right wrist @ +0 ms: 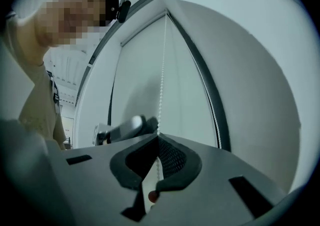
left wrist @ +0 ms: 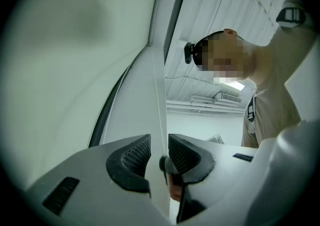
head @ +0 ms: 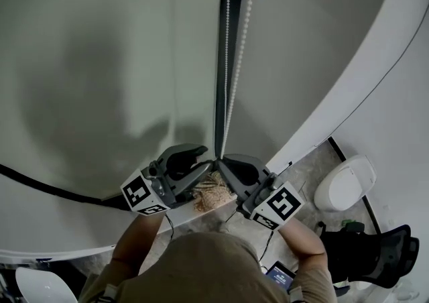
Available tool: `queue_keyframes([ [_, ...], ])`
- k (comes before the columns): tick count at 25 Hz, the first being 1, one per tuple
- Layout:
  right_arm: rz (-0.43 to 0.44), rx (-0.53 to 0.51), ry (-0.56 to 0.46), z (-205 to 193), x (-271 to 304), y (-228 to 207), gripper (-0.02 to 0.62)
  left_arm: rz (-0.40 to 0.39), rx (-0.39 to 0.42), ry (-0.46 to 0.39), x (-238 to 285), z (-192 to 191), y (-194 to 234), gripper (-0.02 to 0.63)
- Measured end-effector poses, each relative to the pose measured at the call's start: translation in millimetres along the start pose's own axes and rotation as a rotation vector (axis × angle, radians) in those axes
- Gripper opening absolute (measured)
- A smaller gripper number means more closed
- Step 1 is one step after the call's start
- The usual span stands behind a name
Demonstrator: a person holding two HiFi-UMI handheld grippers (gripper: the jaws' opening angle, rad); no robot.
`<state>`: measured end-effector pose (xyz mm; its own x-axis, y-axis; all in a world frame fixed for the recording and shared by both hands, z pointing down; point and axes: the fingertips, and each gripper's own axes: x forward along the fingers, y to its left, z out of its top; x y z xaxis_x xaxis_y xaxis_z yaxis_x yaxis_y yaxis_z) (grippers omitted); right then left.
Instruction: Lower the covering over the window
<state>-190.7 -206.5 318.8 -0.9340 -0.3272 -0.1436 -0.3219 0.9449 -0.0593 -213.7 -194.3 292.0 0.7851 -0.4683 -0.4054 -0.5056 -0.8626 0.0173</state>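
Note:
A grey-green roller blind [head: 100, 60] covers the window in the head view. Two strands of white bead chain [head: 231, 60] hang beside a dark vertical strip. Both grippers meet at the chain's lower end. My right gripper [head: 222, 161] is shut on the bead chain [right wrist: 163, 70], which runs up from its closed tips [right wrist: 158, 137]. My left gripper [head: 209, 164] stands open just left of it. In the left gripper view a strand of the chain [left wrist: 157, 85] passes through the gap between its pads [left wrist: 159, 142] without being pinched. The left gripper [right wrist: 127, 126] shows beyond the right one's jaws.
A white rounded fixture [head: 345, 184] and a black object [head: 375, 255] stand on the floor at the lower right. Something woven and tan [head: 214, 194] lies under the grippers. A curved white wall [head: 375, 67] borders the blind on the right.

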Motion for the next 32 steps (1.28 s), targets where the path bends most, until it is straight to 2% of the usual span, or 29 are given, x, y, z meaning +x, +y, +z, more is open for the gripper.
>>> queue_keyframes([
  [2,0.016,0.017,0.001,-6,2,8,0.011,-0.026,0.048,0.018,14,15,-3,0.103],
  [5,0.037,0.026,-0.003,-8,10,17,0.011,-0.046,0.105,0.081,31,16,-5,0.101],
  [6,0.04,0.031,-0.003,-8,10,18,0.011,-0.046,0.113,0.086,34,14,-6,0.063],
  [7,0.039,0.037,-0.003,-8,9,17,0.011,-0.046,0.107,0.08,36,12,-8,0.036],
  [9,0.028,0.031,-0.008,-7,3,16,0.011,-0.042,0.08,0.05,37,11,-11,0.026],
  [12,-0.008,-0.06,-0.04,-4,-8,20,0.012,-0.011,0.096,0.023,30,13,-11,0.025],
  [15,-0.043,-0.098,-0.106,11,-27,19,0.106,0.02,0.089,0.026,20,10,-3,0.025],
  [17,-0.055,-0.082,-0.134,25,-27,12,0.109,0.021,0.088,0.071,13,-5,2,0.024],
  [19,-0.044,-0.083,-0.13,36,-13,11,0.109,-0.002,0.062,0.123,6,-28,-3,0.024],
  [22,-0.013,-0.105,-0.108,46,2,9,0.109,-0.033,0.001,0.15,9,-54,-20,0.023],
  [24,-0.005,-0.113,-0.098,46,10,5,0.082,-0.029,-0.018,0.144,12,-61,-20,0.025],
  [25,-0.003,-0.116,-0.096,45,13,3,0.029,-0.024,-0.022,0.139,11,-62,-17,0.025],
  [30,-0.047,-0.16,-0.11,44,11,1,0.011,-0.048,-0.035,0.106,-8,-57,-20,0.03],
  [32,-0.063,-0.131,-0.094,34,6,-5,0.011,-0.045,-0.089,0.05,-19,-45,-16,0.114],
])
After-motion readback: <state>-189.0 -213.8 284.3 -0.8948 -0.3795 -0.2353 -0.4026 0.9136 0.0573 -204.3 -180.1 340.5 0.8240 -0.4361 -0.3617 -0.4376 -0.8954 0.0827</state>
